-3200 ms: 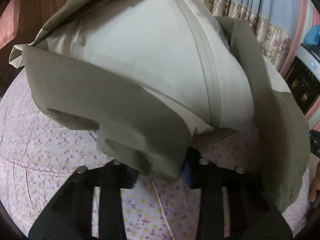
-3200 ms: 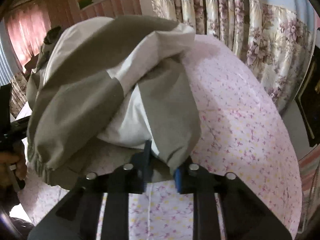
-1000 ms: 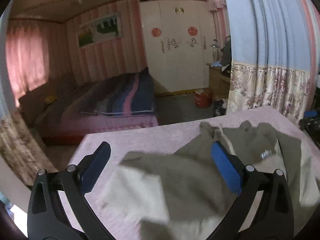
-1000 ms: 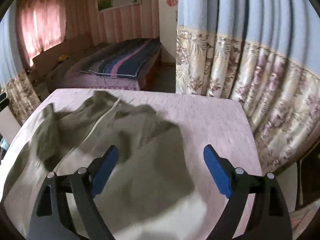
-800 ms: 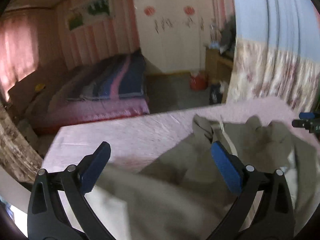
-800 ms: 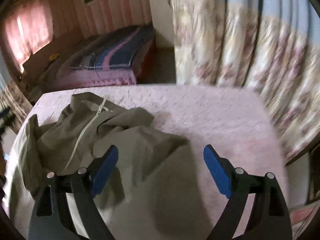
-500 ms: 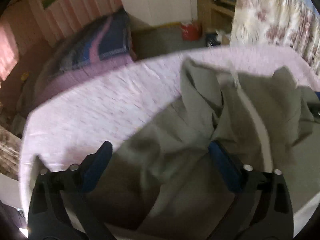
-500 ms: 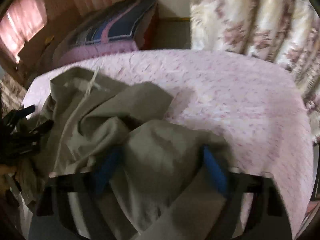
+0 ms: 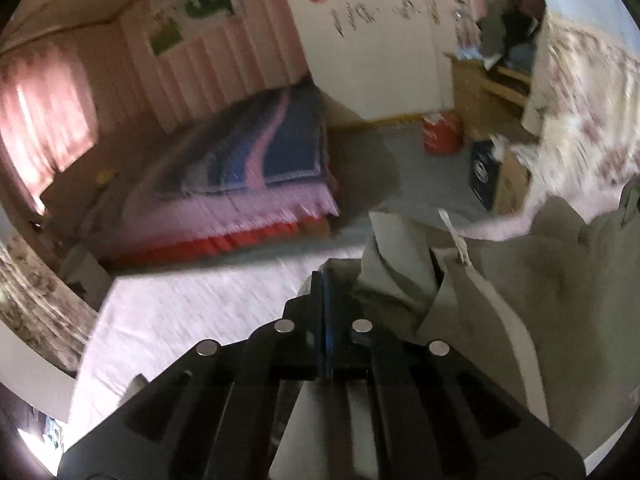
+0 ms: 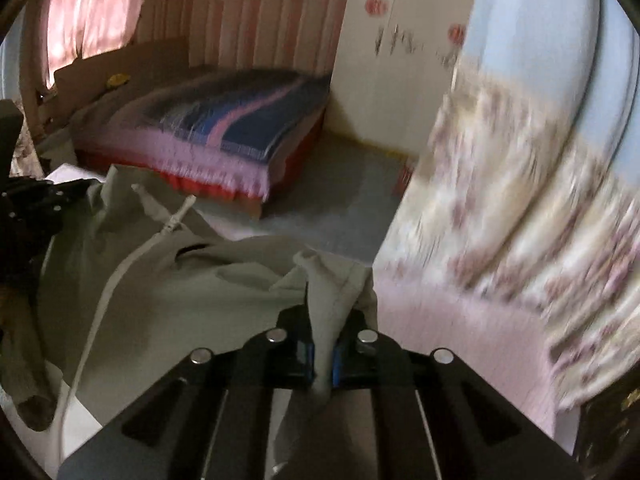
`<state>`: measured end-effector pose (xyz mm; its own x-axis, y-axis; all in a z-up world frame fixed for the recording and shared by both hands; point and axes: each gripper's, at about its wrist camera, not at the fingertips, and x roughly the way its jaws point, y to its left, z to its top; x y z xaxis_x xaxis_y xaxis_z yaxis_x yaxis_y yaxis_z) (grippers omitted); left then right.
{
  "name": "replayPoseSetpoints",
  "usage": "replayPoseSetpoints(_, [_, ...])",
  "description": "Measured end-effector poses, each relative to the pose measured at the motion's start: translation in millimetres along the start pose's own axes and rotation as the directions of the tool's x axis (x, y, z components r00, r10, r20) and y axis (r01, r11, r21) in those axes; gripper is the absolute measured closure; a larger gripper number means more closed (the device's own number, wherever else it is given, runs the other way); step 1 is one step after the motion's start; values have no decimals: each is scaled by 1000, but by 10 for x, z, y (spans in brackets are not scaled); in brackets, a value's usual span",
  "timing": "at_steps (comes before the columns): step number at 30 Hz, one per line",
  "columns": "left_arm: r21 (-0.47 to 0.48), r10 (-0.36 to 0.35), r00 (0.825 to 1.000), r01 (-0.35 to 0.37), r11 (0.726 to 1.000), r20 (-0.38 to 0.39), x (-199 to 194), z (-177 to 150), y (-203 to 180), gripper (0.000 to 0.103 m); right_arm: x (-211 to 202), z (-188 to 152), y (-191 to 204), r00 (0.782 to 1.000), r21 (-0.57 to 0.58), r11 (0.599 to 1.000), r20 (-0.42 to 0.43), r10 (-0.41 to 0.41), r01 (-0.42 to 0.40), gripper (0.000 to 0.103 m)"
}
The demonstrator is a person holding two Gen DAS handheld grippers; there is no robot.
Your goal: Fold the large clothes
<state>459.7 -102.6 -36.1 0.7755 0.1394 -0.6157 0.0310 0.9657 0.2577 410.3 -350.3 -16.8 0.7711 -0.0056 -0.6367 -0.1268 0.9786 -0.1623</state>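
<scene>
My right hand-held gripper [image 10: 322,354] pinches the jacket [image 10: 200,288]; my left hand-held gripper [image 9: 326,312], closed beside a fold, may have missed.

Jacket [image 10: 192,292] lies on table [image 10: 460,336]; bed [image 10: 224,128] apparently behind

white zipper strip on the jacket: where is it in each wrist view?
Left wrist: zipper strip curves down the right side, right of the shut left tool.
Right wrist: zipper strip runs down the left side, left of the right tool.
Shared landmark: striped bed.
</scene>
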Motion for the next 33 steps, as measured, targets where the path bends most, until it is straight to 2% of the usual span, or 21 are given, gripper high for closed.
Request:
replayPoseSetpoints(2, [-11, 3, 1000, -3, 1000, 8, 23, 85, 69, 103, 105, 137, -48, 1000, 9, 1000, 1, -9, 9, 98])
replayPoseSetpoints(4, [-3, 2, 1000, -2, 1000, 8, 94, 126, 68, 99, 281, 164, -70, 998, 0, 1000, -61, -25, 25, 94])
replayPoseSetpoints(5, [-12, -4, 1000, 4, 1000, 9, 116, 121, 82, 93, 403, 134, -70, 995, 7, 999, -88, -44, 45, 84])
replayPoseSetpoints(6, [-43, -23, 1000, 23, 999, 0, 133, 116, 121, 92, 482, 88, -85, 992, 16, 998, -106, -62, 64, 77])
replayPoseSetpoints(7, [-78, -53, 999, 53, 996, -7, 142, 124, 168, 91, 543, 28, -106, 989, 33, 996, -129, -74, 79, 62])
replayPoseSetpoints(8, [-108, -78, 997, 77, 991, -9, 108, 126, 192, 74, 547, -43, -174, 986, 62, 994, -143, -85, 95, 53])
replayPoseSetpoints(9, [-122, -99, 995, 97, 988, -11, 47, 104, 227, 59, 504, -89, -224, 986, 85, 991, -144, -86, 99, 51])
replayPoseSetpoints(10, [-125, -118, 993, 117, 985, -3, -12, 94, 220, 41, 432, -110, -286, 988, 107, 991, -142, -64, 79, 44])
replayPoseSetpoints(11, [-114, -116, 993, 117, 987, 15, -131, 76, 240, 33, 300, -145, -317, 990, 117, 992, -136, -39, 55, 36])
replayPoseSetpoints(13, [-91, -134, 990, 137, 986, 40, -404, 0, 278, 31, 55, -175, -377, 994, 94, 994, -103, -40, 50, 34])
replayPoseSetpoints(16, [-98, -179, 982, 184, 978, 61, -839, -210, 371, 20, -367, -296, -456, 996, 71, 996, -78, -38, 44, 29])
replayPoseSetpoints(18, [-106, -161, 985, 167, 980, 61, -1092, -459, 473, 20, -668, -434, -498, 996, 90, 995, -80, -39, 46, 28])
replayPoseSetpoints(19, [-122, -169, 984, 175, 977, 56, -1144, -540, 525, 20, -858, -542, -492, 997, 97, 995, -80, -5, 13, 28])
replayPoseSetpoints(21, [-167, -178, 983, 182, 969, 40, -1282, -798, 647, 20, -1121, -747, -490, 997, 129, 991, -77, -14, 24, 26])
replayPoseSetpoints(23, [-175, -168, 985, 173, 969, 43, -1496, -1061, 722, 20, -1385, -1024, -421, 993, 152, 988, -106, 50, -34, 23])
replayPoseSetpoints(24, [-178, -161, 986, 167, 970, 50, -1593, -1170, 758, 20, -1528, -1220, -344, 990, 163, 986, -131, 44, -22, 23])
replayPoseSetpoints(26, [-183, -180, 982, 189, 965, 63, -1845, -1380, 803, 20, -1726, -1516, -173, 982, 128, 989, -158, 99, -79, 22])
replayPoseSetpoints(28, [-191, -181, 980, 194, 962, 82, -2132, -1582, 832, 17, -1842, -1782, -56, 981, 89, 995, -185, 55, -39, 22])
replayPoseSetpoints(31, [-208, -169, 980, 189, 960, 107, -2527, -1845, 829, 12, -1855, -2123, -23, 970, 135, 989, -228, 88, -58, 22])
replayPoseSetpoints(33, [-203, -173, 977, 196, 959, 123, -2729, -1991, 773, 9, -1917, -2241, 17, 969, 161, 980, -202, 144, -112, 23])
